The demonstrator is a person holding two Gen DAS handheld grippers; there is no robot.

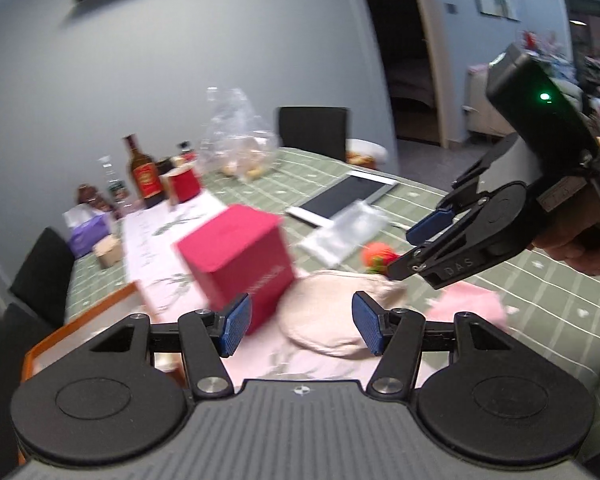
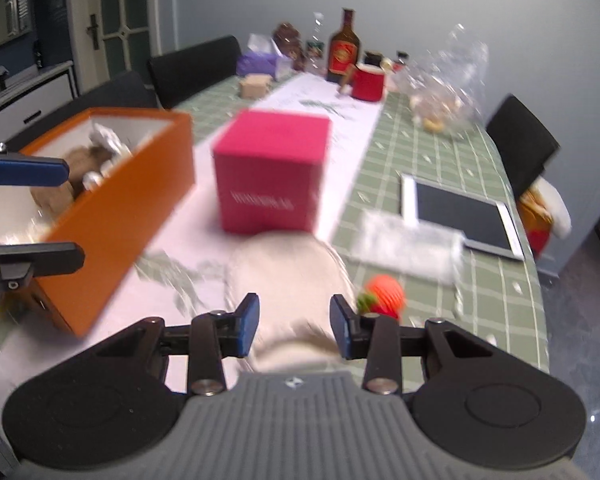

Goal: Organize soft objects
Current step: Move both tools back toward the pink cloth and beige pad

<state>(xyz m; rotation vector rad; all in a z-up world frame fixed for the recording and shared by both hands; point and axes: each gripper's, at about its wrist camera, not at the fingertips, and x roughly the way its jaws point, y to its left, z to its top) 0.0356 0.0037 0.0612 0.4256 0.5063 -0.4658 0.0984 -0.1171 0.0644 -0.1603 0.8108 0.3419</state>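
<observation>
"DAS" embossed on right claw [image 1: 410, 254] arm, at 3 o'clock in left wrist view. White print on pink box [image 2: 270, 176] front, blurred, unreadable. Bottle [image 2: 343, 54] red label at 12 o'clock, illegible.

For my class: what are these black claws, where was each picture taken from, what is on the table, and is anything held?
Each claw is a hand-held two-finger gripper with a camera looking along its fingers. One picture is from the left gripper, one from the right gripper; a hand shows on the right one. The checked table holds a pink box, an orange box, a beige cloth, a toy strawberry and a tablet. Both stand open; nothing is held.
</observation>
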